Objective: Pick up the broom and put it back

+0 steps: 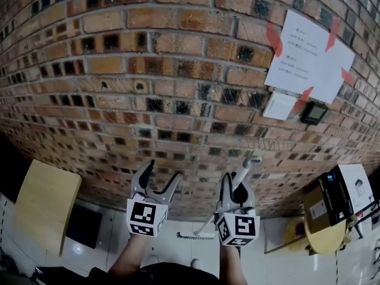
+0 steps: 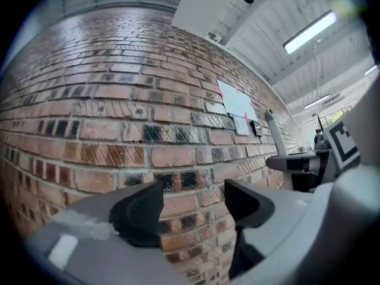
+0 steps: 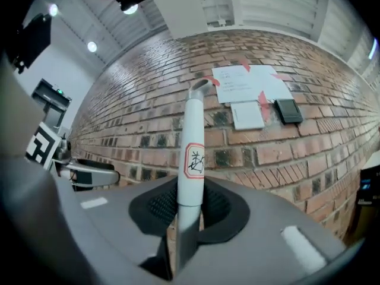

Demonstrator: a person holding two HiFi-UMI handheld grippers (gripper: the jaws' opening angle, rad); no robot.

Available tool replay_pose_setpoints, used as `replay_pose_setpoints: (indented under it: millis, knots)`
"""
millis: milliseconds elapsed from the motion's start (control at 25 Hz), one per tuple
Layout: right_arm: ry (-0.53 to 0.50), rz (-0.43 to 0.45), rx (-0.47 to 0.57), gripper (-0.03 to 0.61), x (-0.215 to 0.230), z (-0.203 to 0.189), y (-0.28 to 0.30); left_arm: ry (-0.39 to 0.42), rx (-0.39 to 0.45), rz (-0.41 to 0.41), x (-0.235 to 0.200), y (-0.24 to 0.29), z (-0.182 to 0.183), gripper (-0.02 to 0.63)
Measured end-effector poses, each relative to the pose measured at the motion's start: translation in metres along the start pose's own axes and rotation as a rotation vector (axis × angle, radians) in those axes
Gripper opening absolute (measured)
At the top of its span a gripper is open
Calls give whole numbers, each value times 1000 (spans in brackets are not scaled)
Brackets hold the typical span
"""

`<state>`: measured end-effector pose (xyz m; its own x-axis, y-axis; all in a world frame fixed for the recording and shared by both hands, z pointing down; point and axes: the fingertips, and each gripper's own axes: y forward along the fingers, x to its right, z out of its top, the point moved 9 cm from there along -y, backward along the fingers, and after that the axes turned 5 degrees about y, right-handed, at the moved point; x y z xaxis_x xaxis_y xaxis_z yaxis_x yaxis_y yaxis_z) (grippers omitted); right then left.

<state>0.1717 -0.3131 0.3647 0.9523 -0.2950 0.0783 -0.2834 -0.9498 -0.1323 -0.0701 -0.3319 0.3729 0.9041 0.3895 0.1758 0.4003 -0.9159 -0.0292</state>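
Your head camera looks forward at the wall [image 1: 178, 70] from close by, with your left gripper [image 1: 162, 171] and right gripper [image 1: 236, 186] low in frame. The left gripper view looks along its jaws at the same wall, very near, and catches the right gripper at its right edge. The right gripper view faces the wall too, with the broom [image 3: 191, 153] up its middle and the left gripper at its left edge. All three share the paper [image 1: 309, 55].

Pale tiled floor [image 1: 116, 230] runs along the bottom of the frame. Lower left: wooden tabletop [image 1: 44, 203], with a dark panel [image 1: 83, 225] on the floor beside it. Lower right: round yellow table [image 1: 323, 237] bearing a cardboard box [image 1: 335, 195].
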Motion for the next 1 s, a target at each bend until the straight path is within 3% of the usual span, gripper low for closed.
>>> replay_pose_setpoints:
  millis: [120,320,1000]
  knots:
    - [-43,25,11,71,-14,16,-2,-8,17,48,-4,-8,8,321]
    - [-24,48,-6,71,-20,18,-1,-18,23,84,-7,-17,9,314]
    - [-21,35,-12,69,-17,25,6,-25,39,89,-6,-22,11,308]
